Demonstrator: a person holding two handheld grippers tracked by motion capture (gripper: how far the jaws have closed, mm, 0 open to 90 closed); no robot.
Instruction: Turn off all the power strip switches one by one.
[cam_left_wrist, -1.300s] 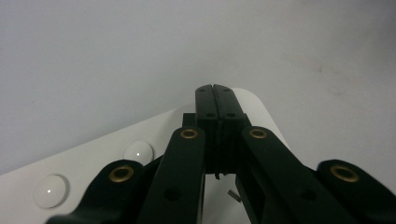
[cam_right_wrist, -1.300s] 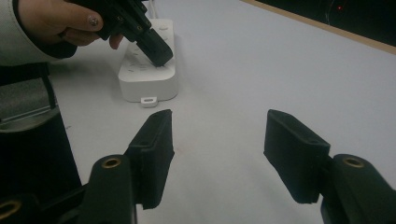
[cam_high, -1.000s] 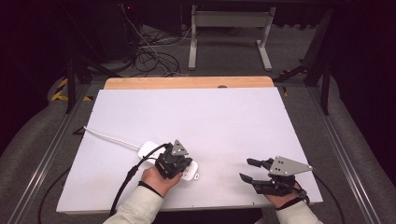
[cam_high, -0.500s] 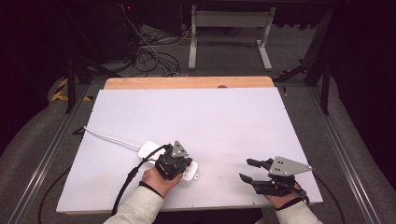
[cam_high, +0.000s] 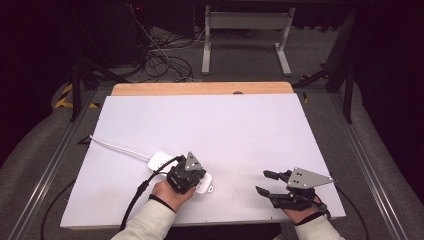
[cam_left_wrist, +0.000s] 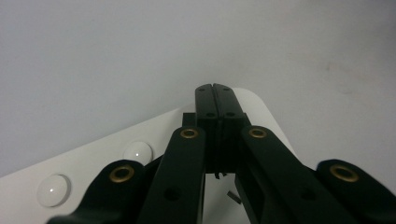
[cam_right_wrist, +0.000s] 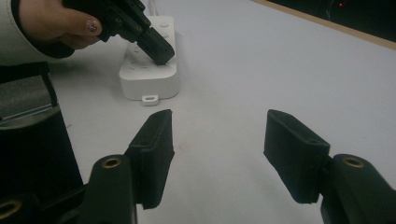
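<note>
I count one white power strip; my left gripper presses it, jaws together, while my right gripper hovers wide.

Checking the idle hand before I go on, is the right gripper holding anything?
No, the right gripper stands open over the bare white table, with nothing between its jaws, apart from the power strip.

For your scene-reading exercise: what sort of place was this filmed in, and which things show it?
Probably a lab or recording workspace, not a home. A white-topped table stands on grey floor among dark surroundings, loose cables lie behind it, and a person works a handheld left gripper on a white power strip.
</note>
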